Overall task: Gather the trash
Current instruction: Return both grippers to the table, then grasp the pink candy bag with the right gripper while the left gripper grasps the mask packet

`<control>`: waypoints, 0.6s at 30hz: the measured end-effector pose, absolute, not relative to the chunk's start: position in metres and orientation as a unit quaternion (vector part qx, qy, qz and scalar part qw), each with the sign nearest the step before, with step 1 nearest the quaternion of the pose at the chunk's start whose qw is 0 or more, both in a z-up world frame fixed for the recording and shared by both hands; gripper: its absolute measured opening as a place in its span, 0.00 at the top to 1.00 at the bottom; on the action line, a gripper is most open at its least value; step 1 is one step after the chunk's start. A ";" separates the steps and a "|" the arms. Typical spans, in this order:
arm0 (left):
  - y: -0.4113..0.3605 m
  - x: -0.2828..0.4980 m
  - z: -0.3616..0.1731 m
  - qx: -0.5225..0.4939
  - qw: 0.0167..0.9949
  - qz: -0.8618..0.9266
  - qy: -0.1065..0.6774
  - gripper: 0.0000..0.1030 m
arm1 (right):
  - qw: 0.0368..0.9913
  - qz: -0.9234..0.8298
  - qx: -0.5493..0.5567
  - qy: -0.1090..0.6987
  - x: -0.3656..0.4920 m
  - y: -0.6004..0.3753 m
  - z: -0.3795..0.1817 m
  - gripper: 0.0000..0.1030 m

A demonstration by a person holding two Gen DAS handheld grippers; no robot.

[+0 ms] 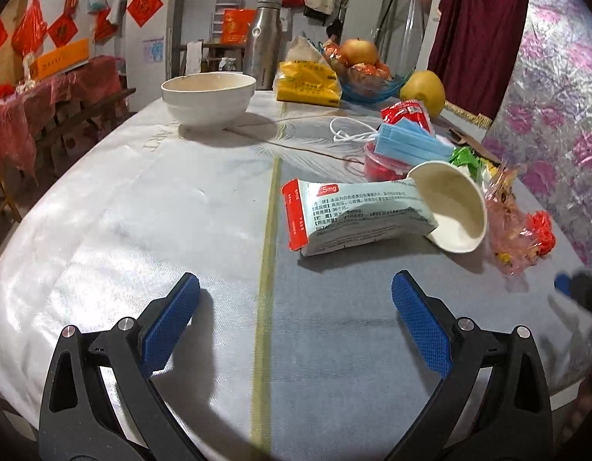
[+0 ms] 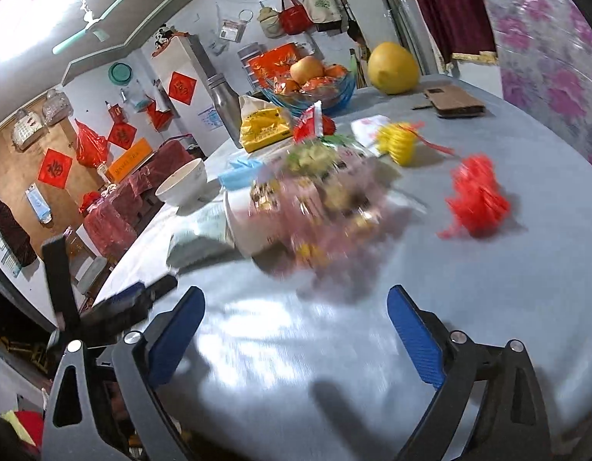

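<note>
Counted on table [image 1: 180,199]: one crushed medicine box [image 1: 345,215] touching one tipped paper cup [image 1: 455,207], one stack of blue masks [image 1: 407,144], one clear wrapper bag [image 1: 511,226], one red mesh wad [image 2: 476,199], one white bowl [image 1: 208,96]. Cloth-covered tabletop; cluttered room, red wall decorations. Left gripper [image 1: 296,307] and right gripper [image 2: 296,315]: jaws released, nothing between.
</note>
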State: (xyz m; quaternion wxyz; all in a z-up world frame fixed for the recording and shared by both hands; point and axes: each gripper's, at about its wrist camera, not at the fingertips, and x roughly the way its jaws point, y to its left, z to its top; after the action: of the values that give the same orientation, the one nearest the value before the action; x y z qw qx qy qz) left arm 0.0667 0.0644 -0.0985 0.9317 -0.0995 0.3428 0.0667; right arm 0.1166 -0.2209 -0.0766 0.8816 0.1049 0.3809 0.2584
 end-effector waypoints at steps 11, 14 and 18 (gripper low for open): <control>0.058 0.071 -0.105 -0.057 0.938 0.077 0.334 0.07 | 0.893 0.209 0.095 0.387 0.165 -0.197 -0.092 0.09; 0.056 0.073 -0.105 -0.051 0.937 0.077 0.337 0.07 | 0.899 0.206 0.084 0.376 0.164 -0.204 -0.092 0.65; 0.054 0.073 -0.105 -0.046 0.936 0.077 0.341 0.07 | 0.899 0.212 0.108 0.367 0.155 -0.222 -0.092 0.88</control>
State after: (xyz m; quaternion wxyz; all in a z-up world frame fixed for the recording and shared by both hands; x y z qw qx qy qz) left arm 0.0734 0.0540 -0.1051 0.9356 -0.0458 0.3414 0.0767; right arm 0.1551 -0.2223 -0.0919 0.8991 0.1082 0.3674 0.2119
